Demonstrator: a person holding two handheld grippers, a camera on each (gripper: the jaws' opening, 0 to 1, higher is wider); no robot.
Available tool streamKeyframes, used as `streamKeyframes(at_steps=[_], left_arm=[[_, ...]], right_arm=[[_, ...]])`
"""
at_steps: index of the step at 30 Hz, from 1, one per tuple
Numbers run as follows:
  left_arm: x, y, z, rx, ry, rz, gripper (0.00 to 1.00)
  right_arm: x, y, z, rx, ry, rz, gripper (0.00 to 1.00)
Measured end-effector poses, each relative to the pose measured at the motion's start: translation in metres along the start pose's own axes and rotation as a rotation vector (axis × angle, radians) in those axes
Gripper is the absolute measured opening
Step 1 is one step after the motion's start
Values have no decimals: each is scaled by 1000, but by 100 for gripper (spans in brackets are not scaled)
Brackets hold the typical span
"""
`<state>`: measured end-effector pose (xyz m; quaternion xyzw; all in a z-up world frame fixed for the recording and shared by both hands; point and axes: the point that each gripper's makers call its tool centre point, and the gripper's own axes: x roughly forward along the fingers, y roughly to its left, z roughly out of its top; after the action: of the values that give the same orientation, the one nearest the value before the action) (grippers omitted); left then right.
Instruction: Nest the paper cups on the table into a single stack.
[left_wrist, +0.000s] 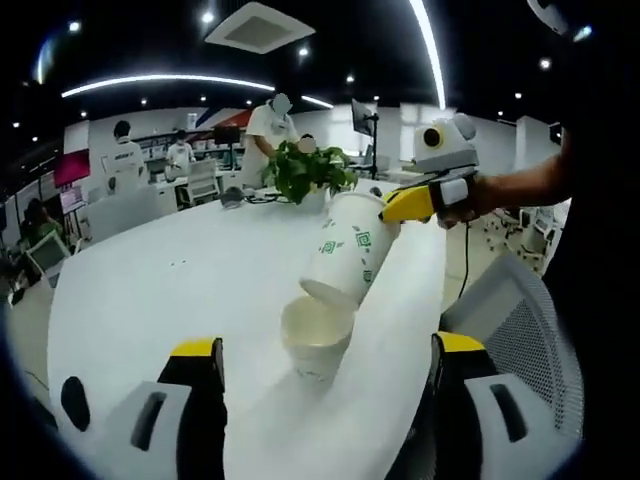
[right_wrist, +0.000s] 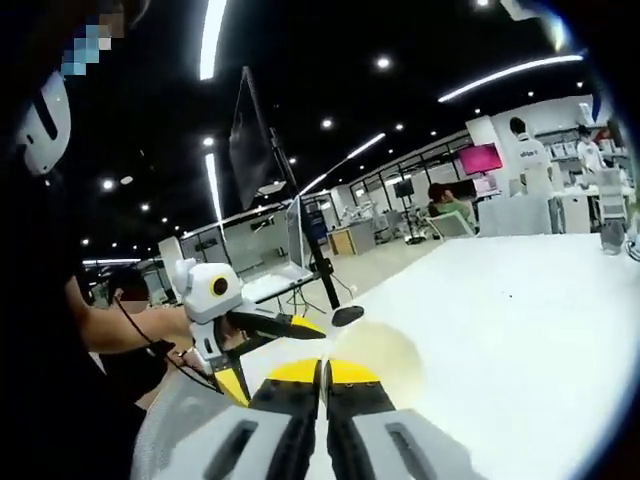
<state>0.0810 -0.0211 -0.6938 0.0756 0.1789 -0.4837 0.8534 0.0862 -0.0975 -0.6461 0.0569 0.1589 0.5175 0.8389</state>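
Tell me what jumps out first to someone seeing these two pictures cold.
In the left gripper view, the right gripper holds a tilted paper cup by its rim, its base just above the mouth of a second cup standing on the white table. The left gripper frames that standing cup with open jaws. Behind them sits a leafy plant.

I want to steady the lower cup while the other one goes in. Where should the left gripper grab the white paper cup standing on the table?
Grip the standing white paper cup across its side wall, below the rim, approaching level from the left gripper's near side. Its mouth faces up and the tilted green-patterned paper cup, held by the right gripper, is entering from above, so the rim should stay free. The open jaws already flank it.
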Motion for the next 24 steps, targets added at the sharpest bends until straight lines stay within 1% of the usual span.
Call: streamKeyframes(at_steps=[1, 4, 5, 6, 12, 15, 16, 17, 20, 22, 24], left_arm=[[-1, 1, -1, 1, -2, 5, 87], [-3, 4, -4, 1, -4, 19, 91], [-4, 4, -5, 2, -4, 24, 92], [-5, 4, -6, 4, -3, 29, 93], [-8, 3, -11, 9, -1, 41, 98], [-9, 1, -10, 7, -14, 44, 99], [-10, 1, -11, 6, -15, 45, 99], [-10, 1, -12, 5, -17, 47, 99], [-10, 3, -16, 9, -14, 54, 99], [-9, 3, -17, 12, -15, 59, 99], [-8, 4, -19, 10, -19, 62, 99]], right_arm=[[1, -2, -2, -18, 26, -3, 0], [4, -6, -5, -72, 77, -3, 0], [4, -7, -5, -77, 83, -4, 0], [6, -8, -6, -99, 108, 0, 0], [13, -10, -12, -159, 177, 13, 0], [16, -11, -17, -198, 223, 20, 0], [17, -11, -17, -203, 225, 21, 0], [18, -12, -19, -220, 245, 25, 0], [21, -12, -22, -250, 276, 36, 0], [23, -13, -26, -293, 314, 46, 0], [26, -10, -28, -332, 335, 63, 0]])
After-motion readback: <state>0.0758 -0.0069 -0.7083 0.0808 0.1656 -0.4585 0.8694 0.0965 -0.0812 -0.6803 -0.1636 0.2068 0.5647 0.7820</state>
